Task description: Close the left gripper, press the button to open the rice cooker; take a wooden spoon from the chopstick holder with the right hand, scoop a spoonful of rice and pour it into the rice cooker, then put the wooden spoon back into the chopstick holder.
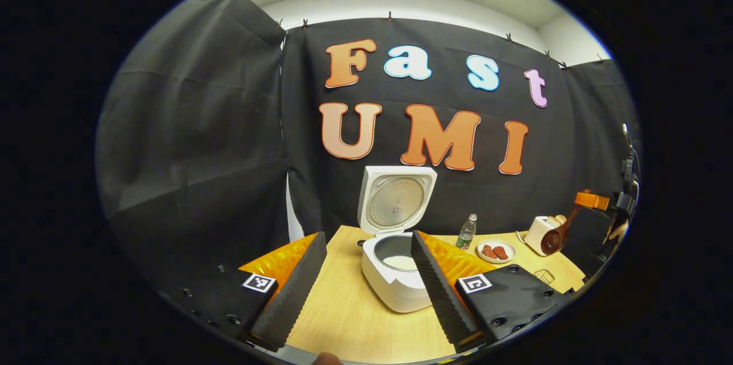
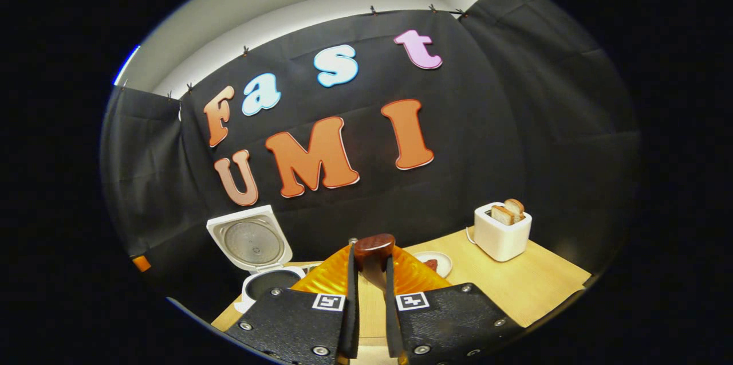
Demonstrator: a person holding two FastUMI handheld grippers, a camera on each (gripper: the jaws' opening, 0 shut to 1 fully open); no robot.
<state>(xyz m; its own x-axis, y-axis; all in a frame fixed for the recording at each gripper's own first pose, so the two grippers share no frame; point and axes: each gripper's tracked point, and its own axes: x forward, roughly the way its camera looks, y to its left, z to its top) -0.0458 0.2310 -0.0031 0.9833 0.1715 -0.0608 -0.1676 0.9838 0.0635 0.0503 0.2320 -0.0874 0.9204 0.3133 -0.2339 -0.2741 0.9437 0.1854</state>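
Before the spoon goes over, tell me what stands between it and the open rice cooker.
Nothing visible does. The right gripper holds the wooden spoon up by the toaster; the bottle and plate stand lower, and the rice cooker is open.

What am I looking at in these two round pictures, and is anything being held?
Each picture comes from a camera riding on a hand-held gripper that a person carries; there is no robot arm. In the left gripper view, the left hand-held gripper is open and holds nothing. Ahead, on the wooden table, stands the rice cooker with its lid up. Farther right are a water bottle, a plate of food and a toaster. The right gripper view looks along the right hand-held gripper, shut on the wooden spoon; from the left gripper view that spoon hangs by the toaster.
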